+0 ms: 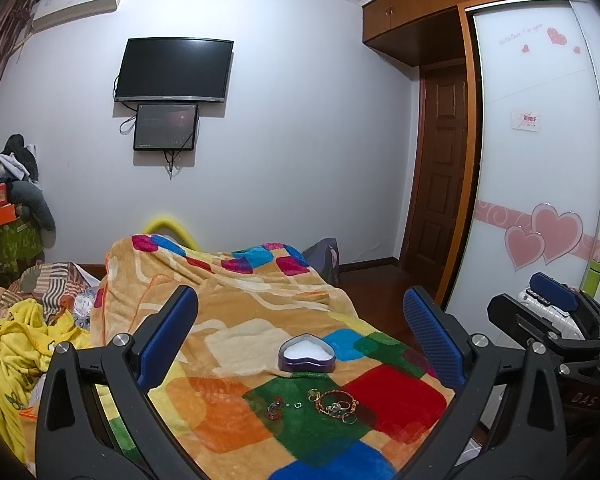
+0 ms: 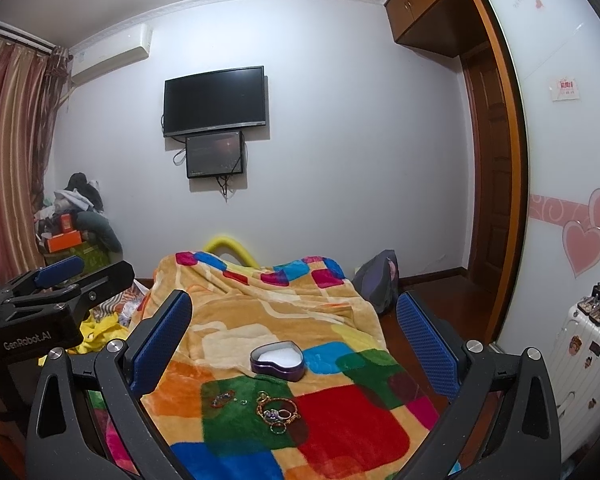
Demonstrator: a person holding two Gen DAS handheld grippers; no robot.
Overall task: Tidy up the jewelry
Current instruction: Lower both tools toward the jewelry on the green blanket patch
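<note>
Bedroom, white wall [image 1: 300,140] behind with a dark TV [image 1: 174,70] mounted on it and a smaller screen [image 1: 166,127] touching its lower edge. Wardrobe [image 1: 539,140] with pink heart decals along the right side. Striped curtain [image 2: 12,152] at the left.

Bed covered by a plush blanket [image 1: 228,320] in multicolour squares; yellow clothing [image 1: 16,344] bunched at its left side. White suitcase [image 2: 579,344] at the right in the right wrist view, small items on top, too small to tell.

Left gripper [image 1: 300,332] held above the near end of the blanket, blue pads [image 1: 168,336] spread wide, nothing between them. Right gripper [image 2: 294,336] the same: pads [image 2: 162,344] wide apart, holding nothing. Each gripper shows at the edge of the other's view, left gripper at the left of the right wrist view, right gripper at the right of the left wrist view.

Heart-shaped tin [image 1: 306,353], purple wall, white lining, open top, sits on the blanket in the middle, nothing visible inside.

Jewelry lies on the green square just nearer the camera than the tin, not touching it. Main pile [image 1: 337,404]: a gold-and-red bracelet looped around several rings, 1 more ring at its near edge. Left of it, apart, a small red-and-dark piece [image 1: 274,407]. Between the 2, a tiny pale item [image 1: 298,405], kind unclear.
</note>
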